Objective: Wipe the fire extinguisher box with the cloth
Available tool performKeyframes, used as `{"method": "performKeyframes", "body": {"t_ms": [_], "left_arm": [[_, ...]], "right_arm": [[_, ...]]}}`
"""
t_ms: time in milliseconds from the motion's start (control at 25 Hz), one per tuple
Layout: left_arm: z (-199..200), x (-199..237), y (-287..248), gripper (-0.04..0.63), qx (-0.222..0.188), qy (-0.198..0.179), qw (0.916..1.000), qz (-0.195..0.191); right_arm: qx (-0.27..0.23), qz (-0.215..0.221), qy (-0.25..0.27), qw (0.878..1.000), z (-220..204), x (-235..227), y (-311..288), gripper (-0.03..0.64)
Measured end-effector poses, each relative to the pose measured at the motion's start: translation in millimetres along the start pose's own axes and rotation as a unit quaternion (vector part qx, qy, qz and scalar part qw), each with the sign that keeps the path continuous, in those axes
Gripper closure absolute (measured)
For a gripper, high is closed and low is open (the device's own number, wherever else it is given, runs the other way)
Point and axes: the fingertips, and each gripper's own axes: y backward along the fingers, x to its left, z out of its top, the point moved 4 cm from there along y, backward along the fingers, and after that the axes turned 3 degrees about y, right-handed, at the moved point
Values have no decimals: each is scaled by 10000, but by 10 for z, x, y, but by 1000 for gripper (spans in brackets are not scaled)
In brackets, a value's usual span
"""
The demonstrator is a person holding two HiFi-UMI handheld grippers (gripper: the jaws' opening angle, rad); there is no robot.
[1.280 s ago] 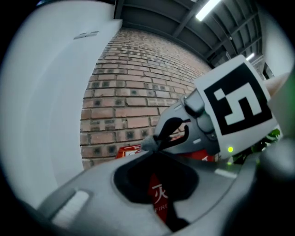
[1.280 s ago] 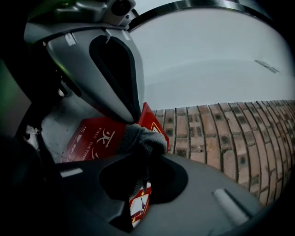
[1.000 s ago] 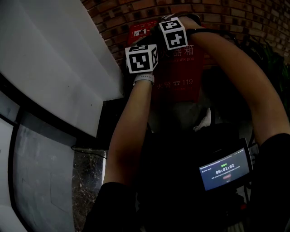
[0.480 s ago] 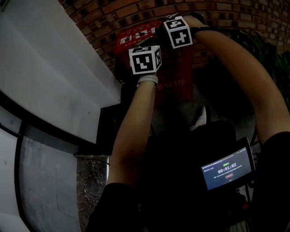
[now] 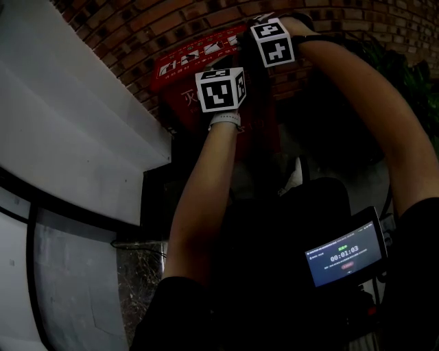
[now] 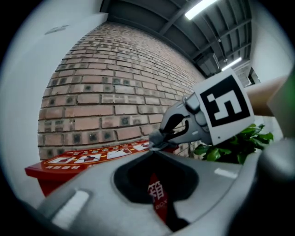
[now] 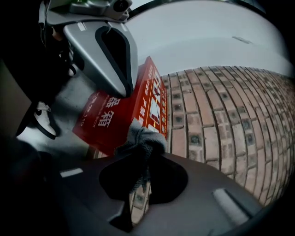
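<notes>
The red fire extinguisher box (image 5: 180,65) stands against the brick wall, its top printed with white pictures. My right gripper (image 7: 139,154) is shut on a bunched grey cloth (image 7: 142,138), and the cloth rests at the top edge of the box (image 7: 110,115). In the left gripper view the cloth (image 6: 156,139) touches the box top (image 6: 87,159) under the right gripper (image 6: 184,126). My left gripper (image 6: 156,161) is shut on nothing and hangs in front of the box face. In the head view the marker cubes of the left gripper (image 5: 220,89) and the right gripper (image 5: 273,42) hide the jaws.
A brick wall (image 5: 171,20) rises behind the box. A white slanted wall panel (image 5: 68,123) lies at the left. Green plant leaves (image 6: 235,140) grow to the right of the box. A lit screen (image 5: 343,255) sits at my chest. A white shoe (image 7: 44,120) is on the floor.
The head view has swung, so the box now shows further left. Against the box, both grippers sit further right, and the cloth is now near the right end of its top.
</notes>
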Motion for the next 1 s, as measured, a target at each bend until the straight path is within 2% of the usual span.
{"method": "performKeyframes", "body": {"t_ms": [160,240,360,440,520,560,680,880,920,1000], "left_arm": [[-14,-88,-10,592,-8,-30,10000,-36],[14,-100,10,592,-4,-34,10000,-53],[141,-54,115,592,-121,-79,9999,-28],[215,-6,221,592,-208,-162,9997,22],[243,49,351,592,-272,-243,9993,60],[240,83,423,592,-308,-274,9991,67],[200,210,633,592,-470,-290,9985,66],[-115,299,1023,592,-758,-121,9970,-93],[-226,289,1083,592,-758,-96,9970,-151],[-442,292,1185,592,-805,-3,9964,-248]], "right_arm": [[265,-132,134,9995,-187,74,44,588],[236,-264,10,9994,-218,62,110,586],[-309,-610,-819,9943,-91,-108,335,586],[-833,-835,-1512,9814,57,-212,491,586],[-1381,-1031,-2261,9587,191,-240,600,586],[-1664,-1103,-2672,9427,250,-222,637,586],[-2428,-1172,-3707,8887,407,-81,726,586],[-3490,-995,-4816,7977,628,392,831,586],[-3633,-985,-4889,7870,687,494,872,586],[-3841,-981,-4929,7746,811,663,938,586]]}}
